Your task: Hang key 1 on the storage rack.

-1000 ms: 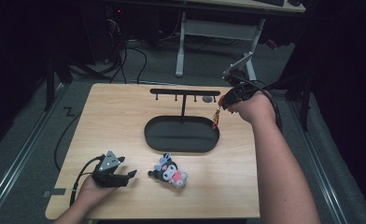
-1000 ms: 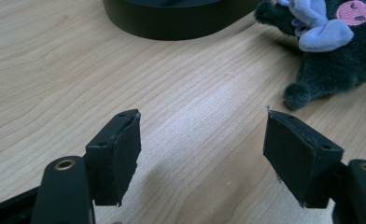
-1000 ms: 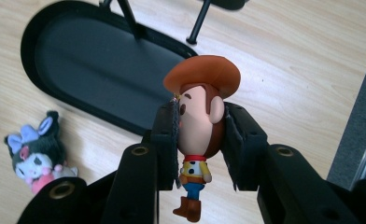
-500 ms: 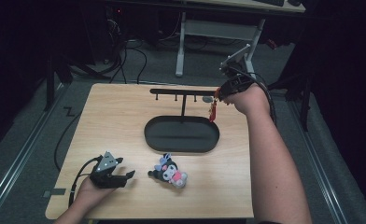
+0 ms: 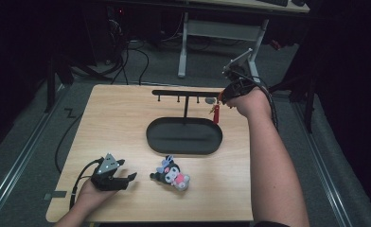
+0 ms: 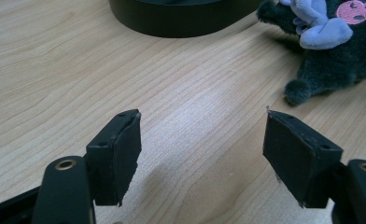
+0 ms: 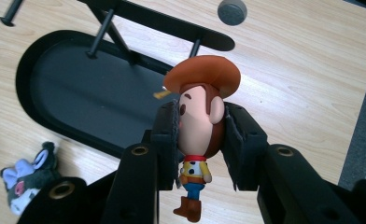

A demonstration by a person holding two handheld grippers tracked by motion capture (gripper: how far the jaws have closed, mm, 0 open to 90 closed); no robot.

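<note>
In the high view we see a wooden table (image 5: 127,118) with a black oval tray (image 5: 155,137) near its middle and a black peg rack (image 5: 186,93) rising behind it. The right gripper (image 5: 220,100) is held up at the rack's right end, and a small cowboy figure (image 5: 216,114) hangs from it, just past the tray's far right edge. The left gripper (image 5: 129,177) lies low on the table near the front left corner, and a dark plush toy (image 5: 171,173) sits just beside it.

In the left gripper view we find the jaws spread wide with bare wood between them. The plush toy (image 6: 328,42) lies ahead to the right and the tray (image 6: 181,18) stands farther off.

In the right gripper view the jaws clamp the cowboy figure (image 7: 200,121) by its head, its hat above them and its boots dangling below. Under it we see the tray (image 7: 55,88), the rack (image 7: 162,23), a grey disc (image 7: 232,11) on the table, and the plush toy (image 7: 27,179) at lower left.
</note>
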